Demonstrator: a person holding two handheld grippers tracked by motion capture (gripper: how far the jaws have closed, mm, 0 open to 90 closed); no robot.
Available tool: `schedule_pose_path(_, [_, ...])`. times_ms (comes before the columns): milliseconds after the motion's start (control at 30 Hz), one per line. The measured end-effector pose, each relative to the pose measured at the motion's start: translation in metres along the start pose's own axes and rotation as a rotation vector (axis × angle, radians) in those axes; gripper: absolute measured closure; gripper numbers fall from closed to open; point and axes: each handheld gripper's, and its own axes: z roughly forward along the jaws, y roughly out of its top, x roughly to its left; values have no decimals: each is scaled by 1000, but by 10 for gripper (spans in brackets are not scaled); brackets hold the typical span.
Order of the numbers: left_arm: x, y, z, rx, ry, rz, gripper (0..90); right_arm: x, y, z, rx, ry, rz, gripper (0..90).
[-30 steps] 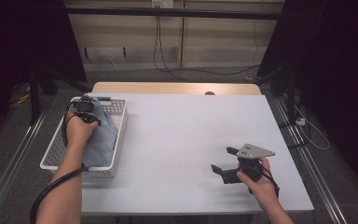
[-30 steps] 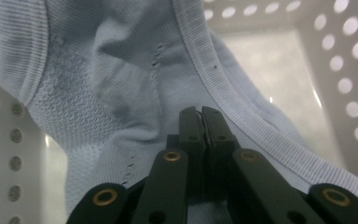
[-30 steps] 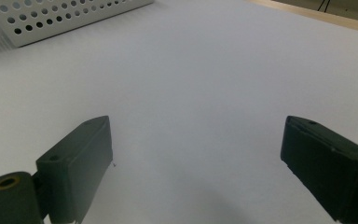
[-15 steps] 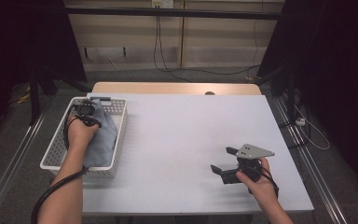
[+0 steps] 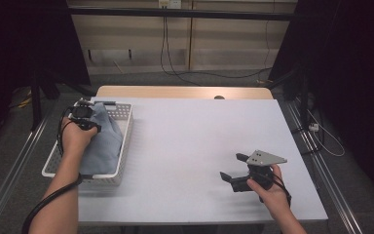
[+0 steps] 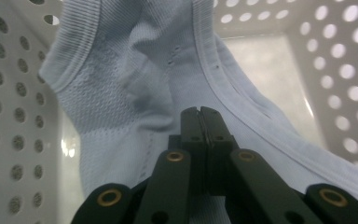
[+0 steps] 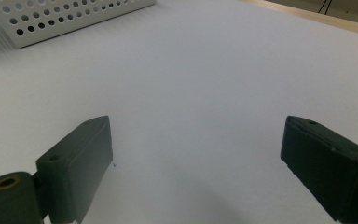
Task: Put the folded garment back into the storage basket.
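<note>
The light-blue garment [image 5: 102,141] lies in the white perforated basket [image 5: 125,127], draped up over the end farthest from the person, where the left tool [image 5: 83,114] has it pinched, jaws closed tight on a fold of knit fabric [image 6: 135,84] near a ribbed hem. The right tool [image 5: 233,176] rests well away from the basket, over the bare surface [image 5: 190,141], with its jaws spread wide and nothing between them. The risk, as I judge it, is the thin grip: only an edge of cloth sits between the tips, so a quick pull could let it slide out. The trailing cloth might also snag the basket rim and drag or tip the light basket, since the right tool is too far off to steady it.
</note>
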Motion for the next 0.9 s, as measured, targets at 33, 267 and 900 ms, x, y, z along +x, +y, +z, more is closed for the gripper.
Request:
schedule_pose_path(33, [0, -1, -3, 2, -7, 4, 895, 0, 0, 0, 0, 0, 1, 89])
schedule_pose_path(267, [1, -9, -16, -3, -36, -6, 900, 1, 1, 0, -2, 1, -4, 89])
schedule_pose_path(900, [4, -27, -3, -12, -29, -41, 893, 3, 4, 1, -10, 5, -9, 89])
